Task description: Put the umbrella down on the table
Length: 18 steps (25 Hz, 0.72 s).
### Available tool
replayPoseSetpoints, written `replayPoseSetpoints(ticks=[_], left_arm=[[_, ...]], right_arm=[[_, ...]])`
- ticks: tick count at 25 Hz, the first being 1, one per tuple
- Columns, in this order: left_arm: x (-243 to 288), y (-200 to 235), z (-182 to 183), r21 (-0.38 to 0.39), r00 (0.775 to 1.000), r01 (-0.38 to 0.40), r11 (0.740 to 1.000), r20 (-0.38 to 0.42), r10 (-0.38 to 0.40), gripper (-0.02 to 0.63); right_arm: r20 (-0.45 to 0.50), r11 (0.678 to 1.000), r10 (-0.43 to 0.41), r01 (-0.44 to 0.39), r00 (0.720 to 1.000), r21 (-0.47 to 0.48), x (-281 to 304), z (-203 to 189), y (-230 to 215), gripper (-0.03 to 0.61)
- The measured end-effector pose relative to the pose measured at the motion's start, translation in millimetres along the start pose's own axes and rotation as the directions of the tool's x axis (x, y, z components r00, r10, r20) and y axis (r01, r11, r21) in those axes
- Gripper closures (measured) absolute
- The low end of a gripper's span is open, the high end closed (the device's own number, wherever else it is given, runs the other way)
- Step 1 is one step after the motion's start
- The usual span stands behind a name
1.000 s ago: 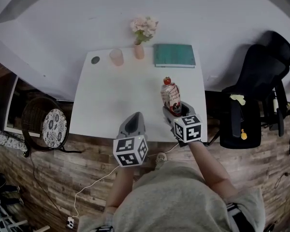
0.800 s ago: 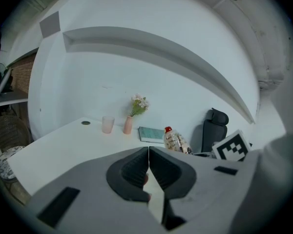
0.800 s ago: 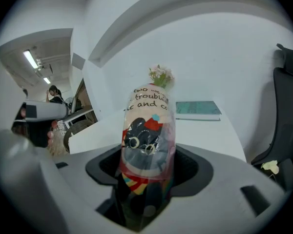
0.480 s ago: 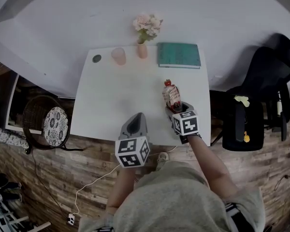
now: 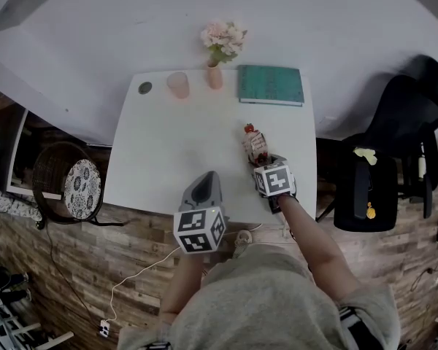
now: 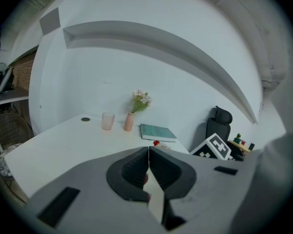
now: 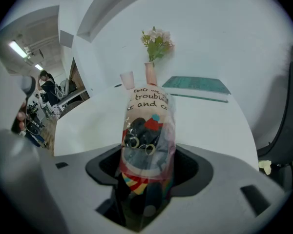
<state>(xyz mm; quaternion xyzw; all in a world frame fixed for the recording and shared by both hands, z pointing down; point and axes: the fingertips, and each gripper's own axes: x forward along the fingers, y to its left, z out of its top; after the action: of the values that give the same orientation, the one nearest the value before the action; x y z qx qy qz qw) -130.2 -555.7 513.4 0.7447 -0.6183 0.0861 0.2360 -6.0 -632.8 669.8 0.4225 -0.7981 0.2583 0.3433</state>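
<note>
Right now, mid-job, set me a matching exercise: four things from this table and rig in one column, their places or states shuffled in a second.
1. umbrella
2. teal book
3. left gripper
4. pink cup

A. shut, nothing between its jaws
B. lying flat at the far right corner of the table
C. clamped in the right gripper
D. just left of the vase in the head view

Pairs: 1-C, 2-B, 3-A, 4-D
</note>
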Motion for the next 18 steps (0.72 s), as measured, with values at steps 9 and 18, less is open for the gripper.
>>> replayPoseSetpoints(ticks=[9,18], left_arm=[[-1,-7,-2,0.013,1.000,-0.002,1.000,-0.012,0.002,0.606],[-12,-5,1,0.024,1.000,-0.003,1.000,0.000,0.003,0.606]], right_arm=[[-0.104,1.000,-0.007,0.009,0.995,0.013,16,-13,-8,0.308],[-0.119,1.000,-0.001,0.003,0.993,0.012,18,-15,-8,0.304]])
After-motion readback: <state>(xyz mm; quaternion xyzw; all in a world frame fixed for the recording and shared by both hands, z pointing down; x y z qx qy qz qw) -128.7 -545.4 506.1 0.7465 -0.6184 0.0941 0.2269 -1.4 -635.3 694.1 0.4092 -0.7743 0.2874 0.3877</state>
